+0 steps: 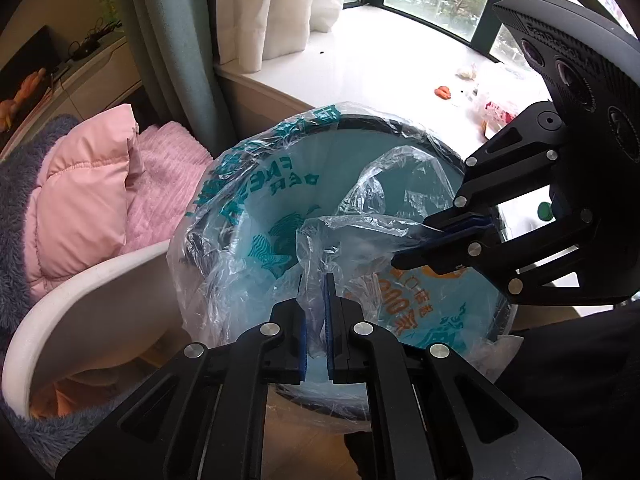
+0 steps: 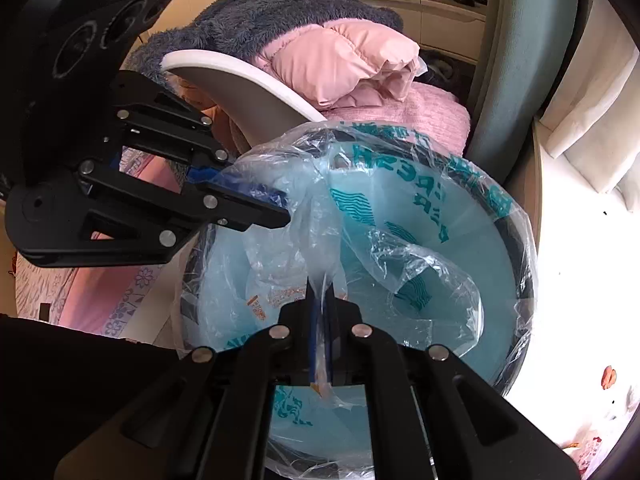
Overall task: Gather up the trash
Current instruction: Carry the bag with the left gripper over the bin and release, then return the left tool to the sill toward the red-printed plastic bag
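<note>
**Mia:** Left wrist view first. Going left to right, I see a white chair (image 1: 80, 292) with a pink jacket (image 1: 84, 200) on it, then the trash bin (image 1: 400, 128) with a see-through bag liner (image 1: 248, 184) in it, then the white window ledge (image 1: 380, 60).

**Ben:** What are the grippers doing?

**Mia:** Both are over the bin. The left gripper (image 1: 316, 292) has its blue pads almost together, with a thin bit of clear plastic bag (image 1: 360, 236) between them. I can't tell if it is pinched tight or just sitting there. The right gripper (image 1: 436, 236) is squeezed shut on the other side of that bag.

**Ben:** So the bag is the trash?

**Mia:** I think so. It is a crinkly, empty bag, hanging right above the open bin.

**Ben:** How do they do this bit well?

**Mia:** I think they should hold it low over the middle, then let go with both, so it drops in and doesn't catch on the rim.

**Ben:** And the right wrist view?

**Mia:** Left gripper (image 2: 286, 210) on the left, bag (image 2: 400, 264) in the middle, and the right gripper (image 2: 322, 316) pinching a fold of it. There are more small scraps (image 1: 468, 84) on the ledge, so the job isn't finished.
</note>
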{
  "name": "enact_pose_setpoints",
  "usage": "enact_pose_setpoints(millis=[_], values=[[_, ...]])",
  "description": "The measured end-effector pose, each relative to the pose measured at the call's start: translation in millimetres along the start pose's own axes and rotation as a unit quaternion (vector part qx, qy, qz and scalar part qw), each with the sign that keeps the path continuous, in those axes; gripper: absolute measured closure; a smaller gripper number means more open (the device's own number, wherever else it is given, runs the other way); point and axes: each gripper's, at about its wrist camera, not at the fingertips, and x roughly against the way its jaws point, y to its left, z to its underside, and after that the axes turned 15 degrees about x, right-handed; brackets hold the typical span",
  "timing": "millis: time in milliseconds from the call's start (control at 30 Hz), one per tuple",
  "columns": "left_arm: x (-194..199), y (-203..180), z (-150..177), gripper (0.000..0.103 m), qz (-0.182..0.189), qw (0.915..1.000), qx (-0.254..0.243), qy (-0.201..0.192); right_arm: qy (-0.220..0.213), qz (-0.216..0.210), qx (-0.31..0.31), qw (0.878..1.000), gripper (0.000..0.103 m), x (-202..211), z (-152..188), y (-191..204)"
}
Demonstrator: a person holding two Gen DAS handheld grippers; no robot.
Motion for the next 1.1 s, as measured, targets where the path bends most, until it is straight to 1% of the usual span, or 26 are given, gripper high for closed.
enact_pose_setpoints(millis=[33, 67, 100, 133, 167, 200, 233, 333, 367, 467, 533, 733, 867, 967, 1100], values=[[0.0, 0.4, -1.1, 0.094, 0.000, 1.0000, -0.003, -0.001, -0.003, 0.007, 0.003, 1.000, 0.098, 1.9, 1.0, -0.2], [1.2, 0.7, -1.0, 0.087, 0.000, 1.0000, -0.005, -0.004, -0.004, 0.012, 0.005, 1.000, 0.097, 3.2, 2.2, -1.0], [1.6, 0.6, -2.0, 0.078, -0.002, 1.0000, -0.008, -0.005, -0.003, 0.020, 0.007, 1.000, 0.092, 4.9, 3.3, -1.3], [2.0, 1.2, -2.2, 0.072, -0.004, 0.9999, -0.011, -0.008, -0.002, 0.025, 0.007, 1.000, 0.069, 6.9, 4.8, -2.0], [2.1, 1.5, -3.3, 0.057, -0.010, 0.9998, -0.015, -0.013, -0.003, 0.028, 0.005, 1.000, 0.034, 9.0, 6.6, -3.2], [3.2, 1.9, -4.0, 0.044, -0.016, 0.9995, -0.020, -0.019, -0.003, 0.033, 0.004, 0.999, 0.018, 10.8, 7.8, -4.2], [4.3, 2.5, -5.4, 0.040, -0.018, 0.9993, -0.023, -0.025, -0.004, 0.039, 0.005, 0.999, 0.006, 12.8, 9.3, -5.0], [9.0, 2.7, -9.6, 0.018, -0.024, 0.9987, -0.028, -0.035, -0.004, 0.062, 0.007, 0.998, 0.006, 20.0, 12.9, -8.7], [10.7, 2.4, -11.7, 0.006, -0.026, 0.9984, -0.031, -0.039, -0.009, 0.072, 0.009, 0.997, 0.006, 24.0, 14.5, -9.4], [16.7, -1.5, -16.1, 0.006, -0.032, 0.9969, -0.045, -0.055, -0.025, 0.093, 0.007, 0.995, 0.006, 34.7, 19.2, -13.4], [19.9, -3.7, -19.6, 0.006, -0.034, 0.9962, -0.050, -0.063, -0.036, 0.103, -0.004, 0.994, 0.006, 42.2, 20.7, -17.3], [31.6, -10.6, -32.2, 0.006, -0.022, 0.9954, -0.047, -0.081, -0.069, 0.124, -0.059, 0.988, 0.006, 68.2, 26.8, -30.8], [41.4, -24.6, -42.2, 0.006, -0.012, 0.9935, -0.062, -0.094, -0.083, 0.147, -0.092, 0.981, 0.006, 88.1, 35.5, -40.8], [47.1, -39.1, -54.2, 0.006, 0.005, 0.9915, -0.077, -0.105, -0.094, 0.172, -0.129, 0.972, 0.006, 108.1, 50.7, -51.1], [50.9, -65.2, -72.7, 0.006, 0.034, 0.9878, -0.098, -0.116, -0.104, 0.215, -0.184, 0.953, 0.006, 138.6, 82.7, -64.3]])
